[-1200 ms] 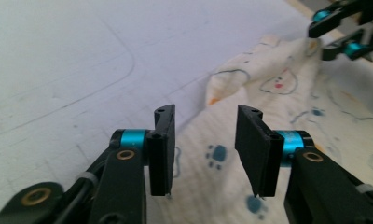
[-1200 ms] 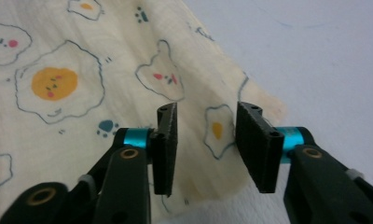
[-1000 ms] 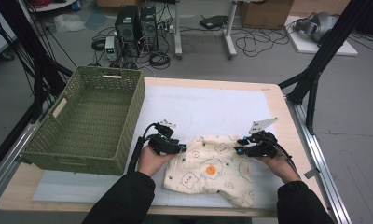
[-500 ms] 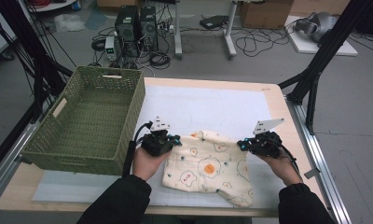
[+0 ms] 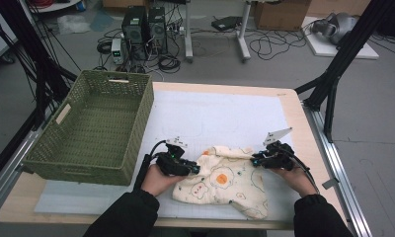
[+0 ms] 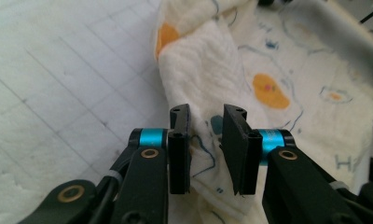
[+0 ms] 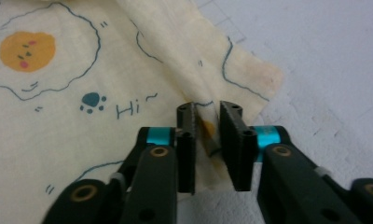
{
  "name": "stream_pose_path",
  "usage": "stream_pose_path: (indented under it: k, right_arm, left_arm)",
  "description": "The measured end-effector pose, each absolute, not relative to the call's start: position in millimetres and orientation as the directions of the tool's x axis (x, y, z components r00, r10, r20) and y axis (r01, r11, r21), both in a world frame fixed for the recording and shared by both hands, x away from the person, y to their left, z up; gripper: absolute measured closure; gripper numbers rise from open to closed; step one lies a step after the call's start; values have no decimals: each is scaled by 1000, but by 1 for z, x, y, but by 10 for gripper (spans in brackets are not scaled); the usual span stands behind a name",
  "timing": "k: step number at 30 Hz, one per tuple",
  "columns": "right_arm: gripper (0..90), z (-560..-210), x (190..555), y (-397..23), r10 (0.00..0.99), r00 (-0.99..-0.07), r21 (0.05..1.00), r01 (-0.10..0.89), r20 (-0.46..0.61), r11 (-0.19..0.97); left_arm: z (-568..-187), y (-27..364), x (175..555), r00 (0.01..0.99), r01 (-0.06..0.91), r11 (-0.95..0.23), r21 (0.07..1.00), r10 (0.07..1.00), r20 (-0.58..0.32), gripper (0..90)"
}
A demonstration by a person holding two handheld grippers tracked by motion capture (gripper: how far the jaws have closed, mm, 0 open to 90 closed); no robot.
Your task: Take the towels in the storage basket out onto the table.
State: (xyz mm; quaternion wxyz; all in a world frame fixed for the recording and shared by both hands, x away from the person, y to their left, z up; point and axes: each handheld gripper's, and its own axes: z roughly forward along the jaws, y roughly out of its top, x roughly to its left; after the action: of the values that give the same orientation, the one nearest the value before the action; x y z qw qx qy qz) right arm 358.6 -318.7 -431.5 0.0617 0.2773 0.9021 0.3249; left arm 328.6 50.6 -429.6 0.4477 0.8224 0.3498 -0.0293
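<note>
A: Where's the cloth?

B: The cream cloth printed with fried eggs lies crumpled on the white gridded mat at the near edge of the table, between the two hands. The green wicker basket stands well to its left.

A: And the left tongs?

B: At the cloth's left edge. The jaws have just been opening; a raised fold sits between them, but a gap shows on the right pad, so they are released.

A: The right tongs?

B: At the cloth's right corner. Their jaws have also just been opening a little. A thin fold of the corner stands in the gap, and the pads are not pressing it.
</note>
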Motion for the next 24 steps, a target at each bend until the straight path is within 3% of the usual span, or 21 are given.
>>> stream_pose_path:
  k: [4, 6, 10, 12, 13, 16, 21, 24]
  right_arm:
    - [855, -430, 356, -318, 514, -856, 615, 431, 49, 660]
    - [856, -427, 354, -319, 502, -864, 624, 408, 29, 666]
    - [856, -420, 353, -322, 505, -863, 646, 396, 19, 652]
    - [856, -417, 353, -324, 508, -861, 644, 399, 19, 653]
    - [856, -416, 354, -325, 506, -862, 642, 397, 16, 656]
    - [855, -415, 354, -324, 509, -861, 643, 397, 13, 656]
    - [855, -413, 354, -323, 513, -859, 650, 388, -2, 653]
    - [855, -409, 354, -324, 523, -852, 667, 381, -15, 640]
  left_arm:
    - [-418, 53, 335, 735, 584, -298, 755, 588, -336, 697]
    - [-418, 53, 339, 709, 586, -280, 760, 632, -313, 632]
    - [-427, 53, 348, 653, 640, -289, 712, 694, -305, 507]
    - [-433, 51, 351, 651, 666, -315, 677, 689, -320, 511]
    - [-435, 50, 352, 659, 676, -331, 658, 671, -340, 551]
    - [-435, 45, 350, 686, 654, -366, 662, 655, -317, 871]
    - [-412, 60, 344, 613, 572, -195, 797, 747, -257, 898]
    - [-395, 66, 341, 605, 524, -156, 837, 760, -237, 899]
